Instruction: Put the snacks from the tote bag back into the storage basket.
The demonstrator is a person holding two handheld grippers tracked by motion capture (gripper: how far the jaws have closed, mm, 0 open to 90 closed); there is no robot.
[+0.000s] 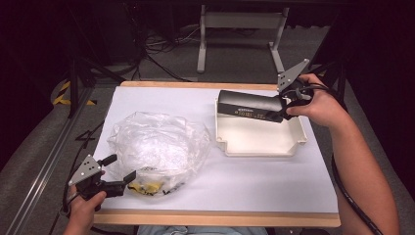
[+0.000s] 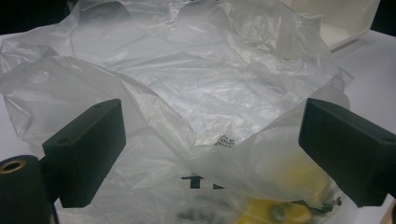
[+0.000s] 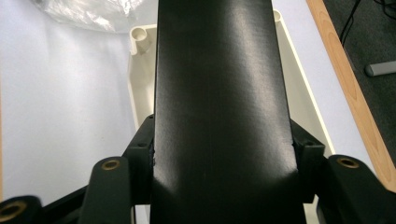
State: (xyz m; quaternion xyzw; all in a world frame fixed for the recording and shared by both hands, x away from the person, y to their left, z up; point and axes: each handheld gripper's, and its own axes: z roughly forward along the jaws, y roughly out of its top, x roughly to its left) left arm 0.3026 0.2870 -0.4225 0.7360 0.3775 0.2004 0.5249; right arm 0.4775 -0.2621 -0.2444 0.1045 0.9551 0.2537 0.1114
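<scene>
Black jaws of our right gripper (image 1: 286,105) are clamping one end of a long, flat, black rectangular box (image 1: 249,106), pads pressed against its two narrow sides. We are holding this box above the back part of a shallow cream plastic tray (image 1: 259,138), its long axis running leftward from the gripper and roughly parallel to the tray's far wall. We judge that lowering it into the tray comes next. Our left gripper (image 1: 119,170) is standing wide open, gripping nothing, at the near edge of a crumpled clear plastic bag (image 2: 196,93) on the white table (image 1: 254,186), well apart from the tray.
</scene>
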